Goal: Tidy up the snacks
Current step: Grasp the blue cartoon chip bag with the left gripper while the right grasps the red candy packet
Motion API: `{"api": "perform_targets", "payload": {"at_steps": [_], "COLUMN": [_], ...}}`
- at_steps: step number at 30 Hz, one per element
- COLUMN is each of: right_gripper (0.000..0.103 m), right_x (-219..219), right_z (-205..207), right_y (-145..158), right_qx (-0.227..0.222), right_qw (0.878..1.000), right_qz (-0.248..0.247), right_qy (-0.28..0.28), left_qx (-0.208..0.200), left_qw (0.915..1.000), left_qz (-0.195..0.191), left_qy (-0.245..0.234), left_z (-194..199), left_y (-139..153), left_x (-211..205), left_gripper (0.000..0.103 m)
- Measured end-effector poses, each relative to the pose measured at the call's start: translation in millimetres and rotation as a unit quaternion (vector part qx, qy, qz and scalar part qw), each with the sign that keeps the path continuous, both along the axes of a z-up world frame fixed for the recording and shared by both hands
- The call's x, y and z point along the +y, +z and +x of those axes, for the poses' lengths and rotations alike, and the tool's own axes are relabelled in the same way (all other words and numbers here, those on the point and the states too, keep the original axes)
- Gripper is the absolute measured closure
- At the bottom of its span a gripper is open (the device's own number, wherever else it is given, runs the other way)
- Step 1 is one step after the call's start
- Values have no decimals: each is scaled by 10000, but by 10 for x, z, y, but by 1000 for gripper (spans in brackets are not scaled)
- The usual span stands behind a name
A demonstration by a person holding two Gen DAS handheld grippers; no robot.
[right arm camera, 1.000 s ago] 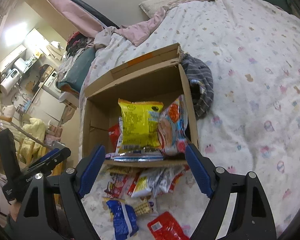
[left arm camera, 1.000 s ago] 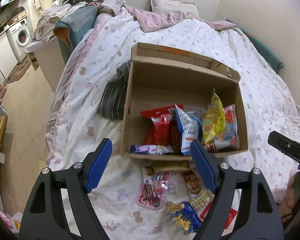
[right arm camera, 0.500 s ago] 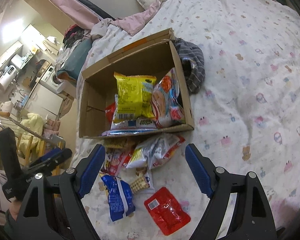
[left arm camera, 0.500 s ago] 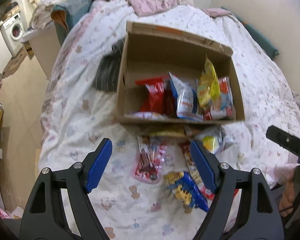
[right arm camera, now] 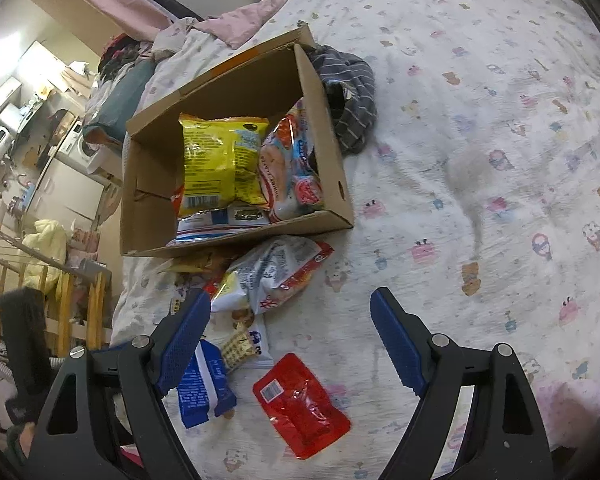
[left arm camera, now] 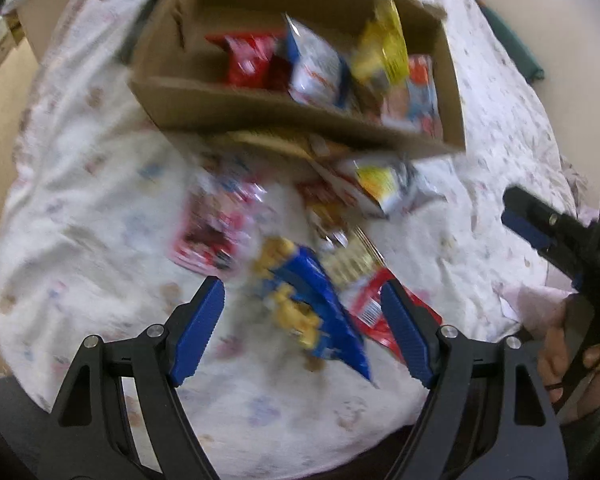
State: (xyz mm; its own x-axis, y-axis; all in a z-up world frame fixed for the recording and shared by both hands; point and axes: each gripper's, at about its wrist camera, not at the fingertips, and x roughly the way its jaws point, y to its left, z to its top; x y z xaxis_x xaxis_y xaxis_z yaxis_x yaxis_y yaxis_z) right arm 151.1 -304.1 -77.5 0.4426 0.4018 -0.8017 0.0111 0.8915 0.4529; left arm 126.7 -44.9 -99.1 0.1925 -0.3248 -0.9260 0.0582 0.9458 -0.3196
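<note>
Hovering over the bedspread, both grippers empty, fingers spread wide; left gripper has the blue snack bag lying between its blue pads, closer to the right-side pad, no contact visible; left view is motion-blurred so fine detail is lost; red flat pouch just past the right pad tip of the left gripper, partly behind it; pink-red packet ahead of the left pad tip; white-yellow foil bag further ahead, just in front of the cardboard box; right gripper released, nothing between its pads except bare sheet; same red flat pouch below and between its fingers, nearer the camera than the tips; blue snack bag partly behind its left-side pad; white-yellow foil bag just ahead of that pad tip; cardboard box well ahead, holding a yellow chip bag upright beside a pale blue-red bag; striped grey cloth touching the box's far right wall.
</note>
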Motion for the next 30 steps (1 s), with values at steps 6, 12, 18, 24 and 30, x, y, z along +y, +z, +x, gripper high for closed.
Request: {"api": "perform_targets", "payload": {"at_steps": [6, 12, 18, 24, 30], "right_gripper": [18, 18, 18, 16, 14], "right_x": [-99, -148, -9, 479, 954], "right_z": [-41, -40, -22, -39, -230], "right_y": [58, 26, -34, -463, -903], "right_qx": [-191, -108, 71, 955, 1510], "right_qw": [9998, 9999, 9995, 9810, 9394], "right_qz": [58, 72, 63, -735, -1673], "right_qy": [-87, -102, 288, 1520, 2583], "left_qx": [492, 726, 436, 69, 79], "left_qw": [9987, 9970, 9987, 9990, 9993], "left_qz": [79, 26, 246, 433, 349], "left_qy": [103, 279, 27, -76, 91], "left_z": [4, 16, 27, 3, -11], "left_y": [-300, -420, -160, 59, 40], "left_x": [-179, -115, 14, 215, 381], "left_gripper": [27, 68, 76, 76, 76]}}
